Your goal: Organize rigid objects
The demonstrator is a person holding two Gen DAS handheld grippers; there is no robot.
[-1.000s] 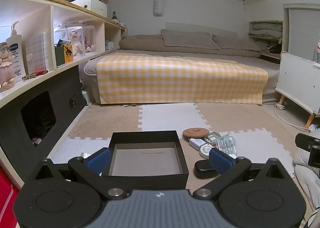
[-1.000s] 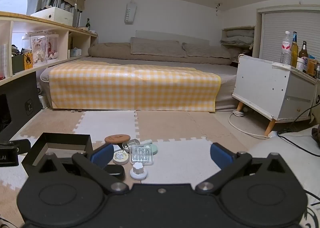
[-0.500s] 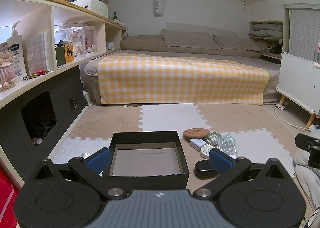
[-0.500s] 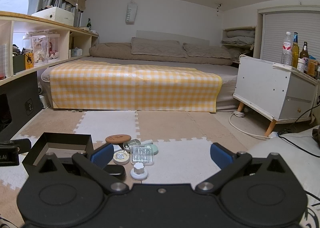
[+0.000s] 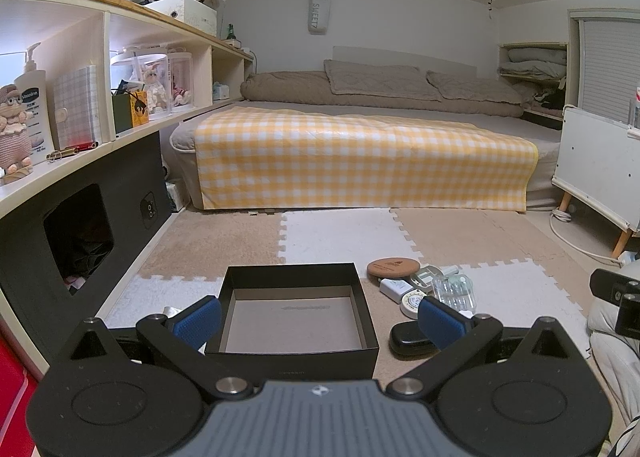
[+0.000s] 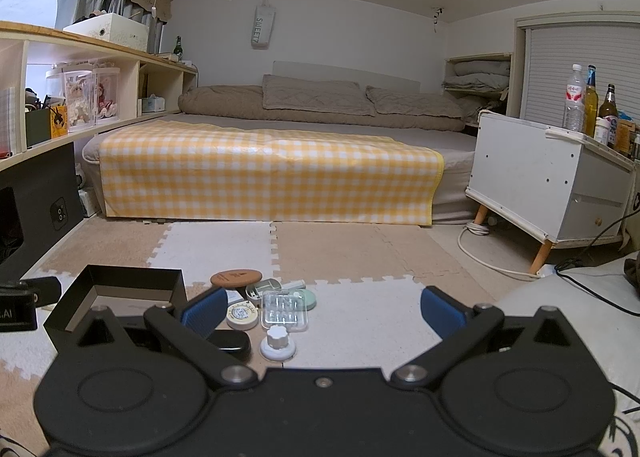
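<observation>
An open black box [image 5: 296, 313] with a bare brown bottom sits on the floor mat, straight ahead of my left gripper [image 5: 320, 321], which is open and holds nothing. Right of the box lies a small heap: a round wooden disc [image 5: 394, 268], a white adapter [image 5: 394, 289], a clear plastic case [image 5: 456, 291], a white round tin [image 5: 414, 304] and a black oval case [image 5: 410, 339]. My right gripper [image 6: 322, 313] is open and empty above the same heap: clear case [image 6: 285, 311], white knob [image 6: 278, 341], round tin [image 6: 242, 316], green disc [image 6: 308, 299]. The box [image 6: 120, 297] is at its left.
A bed with a yellow checked cover [image 5: 360, 165] fills the back. Shelving [image 5: 80, 105] with bottles and figurines runs along the left wall. A white cabinet [image 6: 548, 193] with bottles on top stands at the right, with cables [image 6: 500, 265] on the floor beside it.
</observation>
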